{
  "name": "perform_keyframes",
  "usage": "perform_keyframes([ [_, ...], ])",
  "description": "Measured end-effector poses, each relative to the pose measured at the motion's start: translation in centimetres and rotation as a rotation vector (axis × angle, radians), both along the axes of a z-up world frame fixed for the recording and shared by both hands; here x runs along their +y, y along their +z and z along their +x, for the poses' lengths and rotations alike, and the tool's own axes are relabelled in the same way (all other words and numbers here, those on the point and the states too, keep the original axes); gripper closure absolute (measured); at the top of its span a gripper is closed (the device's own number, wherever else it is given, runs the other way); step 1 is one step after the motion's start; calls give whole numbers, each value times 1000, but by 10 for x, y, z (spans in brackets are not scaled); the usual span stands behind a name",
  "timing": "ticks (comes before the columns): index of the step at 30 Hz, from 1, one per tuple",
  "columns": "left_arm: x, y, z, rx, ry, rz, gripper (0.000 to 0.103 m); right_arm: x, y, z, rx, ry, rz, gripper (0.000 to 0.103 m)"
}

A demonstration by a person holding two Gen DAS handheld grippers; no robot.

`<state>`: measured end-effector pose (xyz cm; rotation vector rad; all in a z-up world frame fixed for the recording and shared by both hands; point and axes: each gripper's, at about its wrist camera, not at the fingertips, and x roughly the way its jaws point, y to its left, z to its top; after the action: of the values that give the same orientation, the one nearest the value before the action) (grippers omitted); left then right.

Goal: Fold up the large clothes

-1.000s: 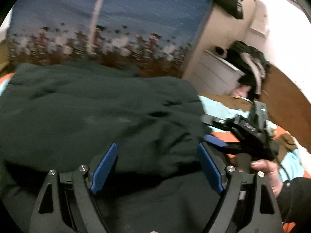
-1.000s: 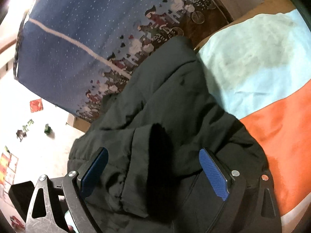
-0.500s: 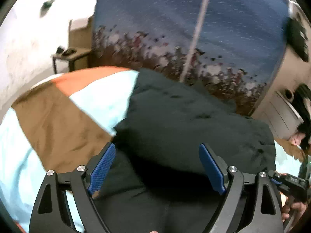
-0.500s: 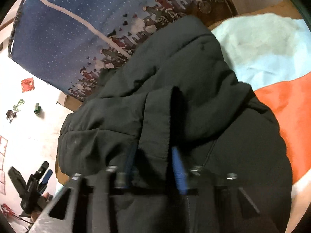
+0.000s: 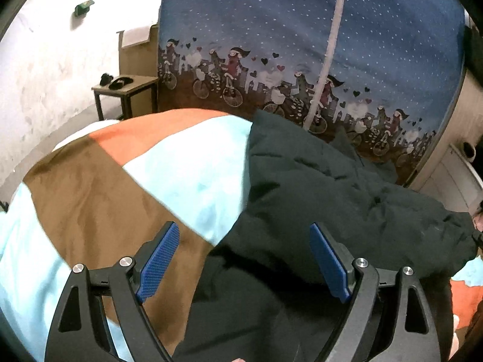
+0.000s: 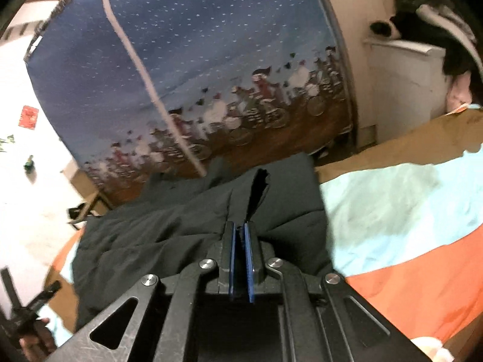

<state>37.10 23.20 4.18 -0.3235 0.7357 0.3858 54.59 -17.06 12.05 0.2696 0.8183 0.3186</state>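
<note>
- Jacket (image 6: 187, 229), dark and bulky, lies on the striped bedspread (image 5: 187, 181); the right gripper (image 6: 240, 235) has just closed, pinching a fold of its cloth that it straddled a second ago.
- Left gripper (image 5: 244, 256) has swung to the jacket's left edge, jaws wide, holding nothing.
- Beyond hangs a blue curtain (image 5: 271, 30); one corner is held, so a fold looks ready to begin.

One dark jacket (image 5: 347, 199), one patchwork blanket (image 5: 99, 187), two tongs, one small table (image 5: 126, 87).

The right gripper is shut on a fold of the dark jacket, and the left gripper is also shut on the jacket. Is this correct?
Not quite. The right gripper is shut on the dark jacket, but the left gripper stands open, gripping nothing, as the left wrist view shows.
</note>
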Motion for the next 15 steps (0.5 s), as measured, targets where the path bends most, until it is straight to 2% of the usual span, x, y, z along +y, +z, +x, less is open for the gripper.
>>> perform_keyframes([
  [3,1,-7,18,23,-21,28,20,2,-18,4,32,-9,-46,96],
  [7,2,-24,34,64,-58,62,20,10,-38,4,58,-23,-182,92],
  [11,2,-44,42,93,-74,74,19,26,-41,-3,-31,-3,-354,83],
  [14,3,-55,44,104,-80,68,19,41,-42,-10,-114,35,-418,79],
  [15,2,-58,45,107,-83,74,19,46,-44,-11,-129,54,-426,72],
])
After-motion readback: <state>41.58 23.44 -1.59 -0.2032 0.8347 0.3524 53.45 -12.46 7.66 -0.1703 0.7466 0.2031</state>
